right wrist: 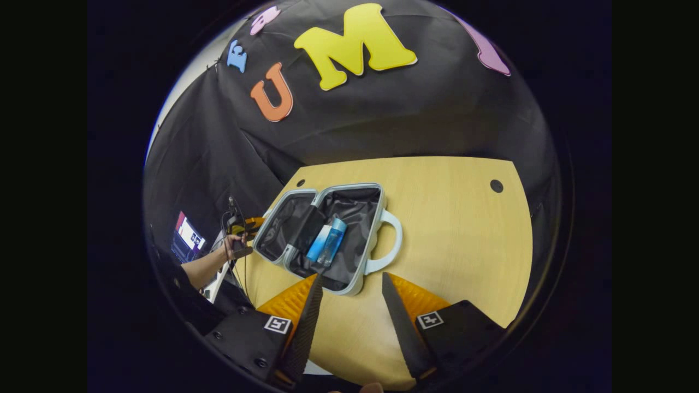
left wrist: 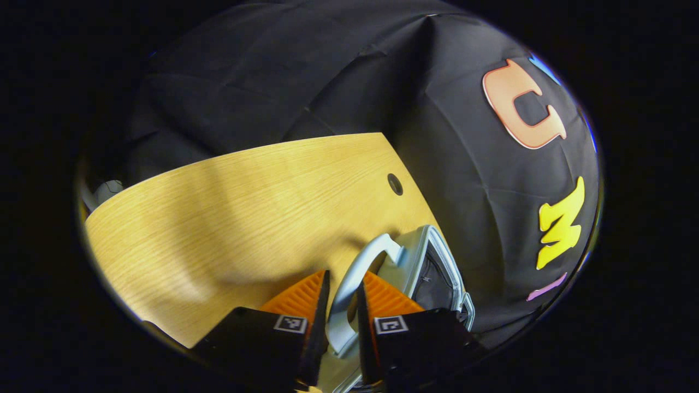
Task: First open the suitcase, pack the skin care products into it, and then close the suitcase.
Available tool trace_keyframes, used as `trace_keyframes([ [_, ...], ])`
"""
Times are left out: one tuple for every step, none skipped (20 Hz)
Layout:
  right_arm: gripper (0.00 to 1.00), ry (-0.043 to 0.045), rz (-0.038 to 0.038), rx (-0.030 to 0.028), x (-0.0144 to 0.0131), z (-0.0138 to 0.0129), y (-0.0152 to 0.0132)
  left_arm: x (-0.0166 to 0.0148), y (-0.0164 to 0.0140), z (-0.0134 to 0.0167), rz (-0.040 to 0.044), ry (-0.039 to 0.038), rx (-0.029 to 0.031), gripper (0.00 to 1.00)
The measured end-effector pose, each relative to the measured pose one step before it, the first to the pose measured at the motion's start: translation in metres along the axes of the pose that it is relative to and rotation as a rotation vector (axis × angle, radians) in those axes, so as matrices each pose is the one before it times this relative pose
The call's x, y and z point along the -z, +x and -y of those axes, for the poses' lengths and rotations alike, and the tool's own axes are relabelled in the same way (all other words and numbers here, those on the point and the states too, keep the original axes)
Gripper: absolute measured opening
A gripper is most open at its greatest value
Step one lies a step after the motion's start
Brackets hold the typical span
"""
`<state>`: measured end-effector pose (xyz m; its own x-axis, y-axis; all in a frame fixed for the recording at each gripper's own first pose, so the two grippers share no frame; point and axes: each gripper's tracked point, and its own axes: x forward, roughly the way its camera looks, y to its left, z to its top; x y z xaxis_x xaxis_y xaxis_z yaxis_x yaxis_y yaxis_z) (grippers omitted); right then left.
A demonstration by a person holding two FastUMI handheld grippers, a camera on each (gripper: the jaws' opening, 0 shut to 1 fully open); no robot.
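In the left gripper view, the left hand-held gripper [left wrist: 343, 305] stood nearly closed, its two fingers pressed on either side of the one pale handle [left wrist: 355, 273] of the single light-blue suitcase [left wrist: 437, 262]. In the right gripper view, the right hand-held gripper [right wrist: 349, 305] hung wide apart with nothing between its fingers, just short of that suitcase [right wrist: 327, 234], which lay open with both halves flat and two blue skin care bottles [right wrist: 327, 243] side by side in the handle-side half. The suitcase rested on one light wooden surface [right wrist: 453, 229] with two round holes, backed by the black cloth wall [right wrist: 382, 120], while at the far left a hand [right wrist: 235, 243] held the other gripper beside a lit screen [right wrist: 188, 234].
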<state>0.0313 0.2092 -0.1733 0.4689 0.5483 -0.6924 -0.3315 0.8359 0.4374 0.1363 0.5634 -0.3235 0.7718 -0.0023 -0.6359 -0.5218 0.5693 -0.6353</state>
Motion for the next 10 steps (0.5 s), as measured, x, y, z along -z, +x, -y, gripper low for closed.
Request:
trace_keyframes([
  [0.65,0.00593,0.00662,-0.00462,-0.00149,0.00027,-0.00144,0.00092,-0.00208,0.00069,-0.00583,0.01087,-0.01804,0.26],
  [0.66,0.00694,0.00982,-0.00507,-0.00097,-0.00010,-0.00095,-0.00002,-0.00211,0.00314,-0.00342,0.01813,-0.01202,0.23],
  [0.66,0.00583,0.01227,-0.00402,-0.00184,0.00035,-0.00256,-0.00151,-0.00514,0.00455,0.00704,0.02944,-0.01570,0.21],
  [0.65,0.00279,0.01342,-0.00074,-0.00083,0.00198,-0.00193,-0.00479,-0.00727,0.00521,0.01814,0.03775,-0.01742,0.17],
  [0.66,0.00276,0.01485,-0.00192,-0.00149,0.00155,-0.00284,-0.00733,-0.00958,0.00898,0.02700,0.02835,-0.00700,0.16],
  [0.66,0.00547,0.01685,-0.00412,-0.00214,-0.00001,-0.00517,-0.00897,-0.01265,0.01199,0.02572,0.01872,-0.00191,0.13],
  [0.65,0.00694,0.01542,-0.00620,-0.00211,0.00070,-0.00507,-0.01029,-0.01680,0.01652,0.02490,0.01508,0.01420,0.12],
  [0.65,0.00929,0.01827,-0.00432,-0.00110,0.00186,-0.00632,-0.01063,-0.01857,0.01892,0.02721,0.02155,0.01981,0.11],
  [0.66,0.01049,0.01702,-0.00288,-0.00126,0.00246,-0.00553,-0.00954,-0.01698,0.02121,0.02759,0.03287,0.01824,0.11],
  [0.66,0.01013,0.01651,-0.00011,0.00062,0.00301,-0.00671,-0.00820,-0.01432,0.02414,0.02697,0.03511,0.02406,0.10],
])
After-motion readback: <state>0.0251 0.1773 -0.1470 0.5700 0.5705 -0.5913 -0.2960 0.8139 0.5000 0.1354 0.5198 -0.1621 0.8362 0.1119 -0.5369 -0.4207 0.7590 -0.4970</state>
